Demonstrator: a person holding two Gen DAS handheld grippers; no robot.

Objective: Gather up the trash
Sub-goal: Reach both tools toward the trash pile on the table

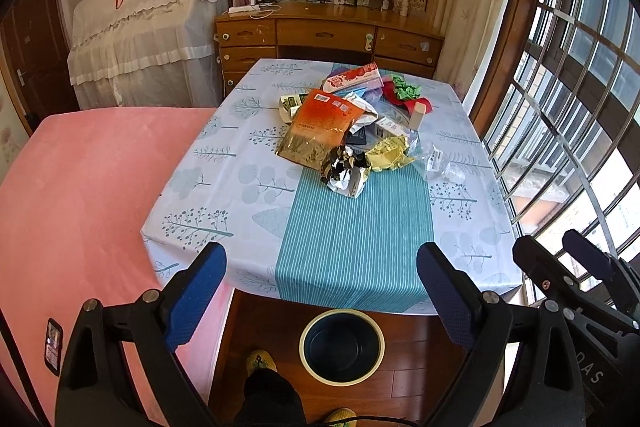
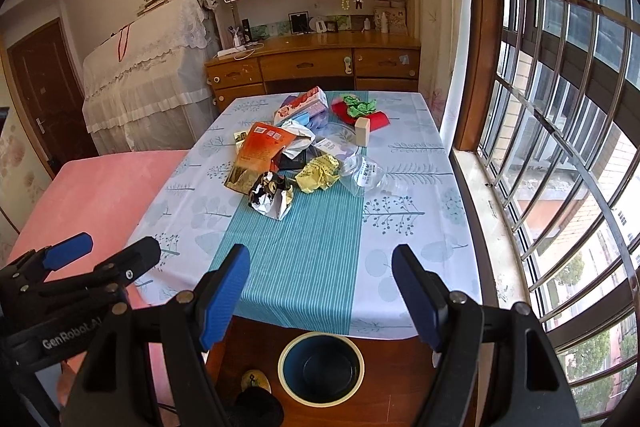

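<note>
Nearest, the round dark-blue cream-rimmed bin (image 1: 342, 345) sits empty on the floor. Above it, the left gripper (image 1: 320, 291) and right gripper (image 2: 320, 291) both gape apart, holding nothing. Farther off, the crumpled black-and-silver foil wrapper (image 2: 272, 197) fronts the table's trash pile; 1 piece per grab, nearest first, seems wisest.

"GenRobot.AI" runs in white along the left gripper (image 2: 100, 259) body, at eight o'clock in the right wrist view.
</note>
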